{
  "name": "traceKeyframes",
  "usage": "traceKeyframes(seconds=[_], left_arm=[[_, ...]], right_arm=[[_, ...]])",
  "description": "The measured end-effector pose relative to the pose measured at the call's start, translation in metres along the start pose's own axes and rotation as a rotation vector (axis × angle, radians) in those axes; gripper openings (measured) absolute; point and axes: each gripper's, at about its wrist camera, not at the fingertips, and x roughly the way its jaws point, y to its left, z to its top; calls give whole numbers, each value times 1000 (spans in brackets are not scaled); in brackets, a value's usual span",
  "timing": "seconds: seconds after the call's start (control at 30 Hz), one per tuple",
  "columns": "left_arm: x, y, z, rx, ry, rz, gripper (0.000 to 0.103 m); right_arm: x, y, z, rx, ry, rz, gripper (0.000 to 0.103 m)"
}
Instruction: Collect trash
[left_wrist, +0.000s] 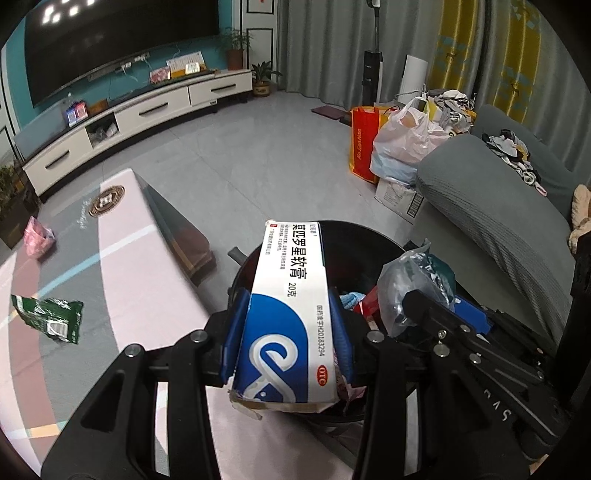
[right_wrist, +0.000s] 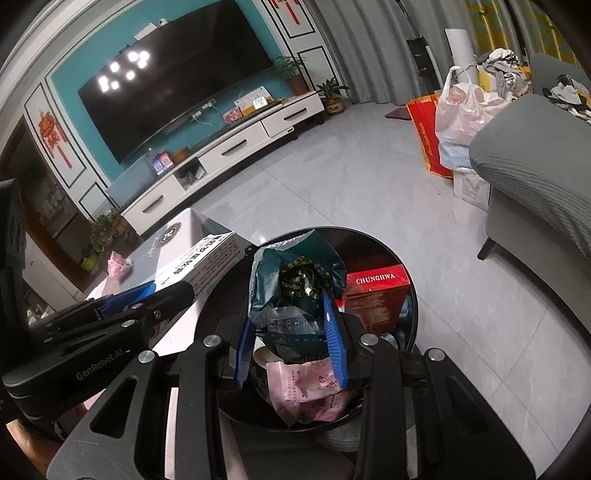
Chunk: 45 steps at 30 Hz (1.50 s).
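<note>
My left gripper (left_wrist: 287, 314) is shut on a white and blue ointment box (left_wrist: 291, 258), its blue pads pressing both long sides. The box hangs over a black round bin (left_wrist: 369, 230). My right gripper (right_wrist: 288, 310) is shut on a crumpled teal and clear plastic wrapper (right_wrist: 295, 280), also over the bin (right_wrist: 369, 236). Inside lie a red Chunghwa carton (right_wrist: 376, 295) and a pink wrapper (right_wrist: 310, 387). In the left wrist view the right gripper (left_wrist: 443, 306) and its wrapper (left_wrist: 413, 280) sit right of the box. The left gripper (right_wrist: 170, 290) with the box (right_wrist: 207, 258) shows at the left.
A low table (left_wrist: 147, 258) with a pink and grey top stands left of the bin. A green snack wrapper (left_wrist: 48, 317) and a pink packet (left_wrist: 37, 236) lie on it. A grey sofa (left_wrist: 498, 206) is on the right, with bags (left_wrist: 402, 140) beyond.
</note>
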Motion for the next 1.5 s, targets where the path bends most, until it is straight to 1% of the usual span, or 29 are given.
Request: traceKeyframes(seconds=[0.07,0.53,1.03,1.5], left_arm=[[5,2,0,-18,15,-18,43],[35,8,0,-55,101,-89,43],[47,4,2,-46,131,-91,43],[51,-2,3,-24,143,-87,43]], right_arm=[[1,1,-1,0,6,-3,35],[22,-6,-3,5,72,-36,35],[34,-1,-5,-14,103,-63,35],[39,-9,-5,12,124,-81,35]])
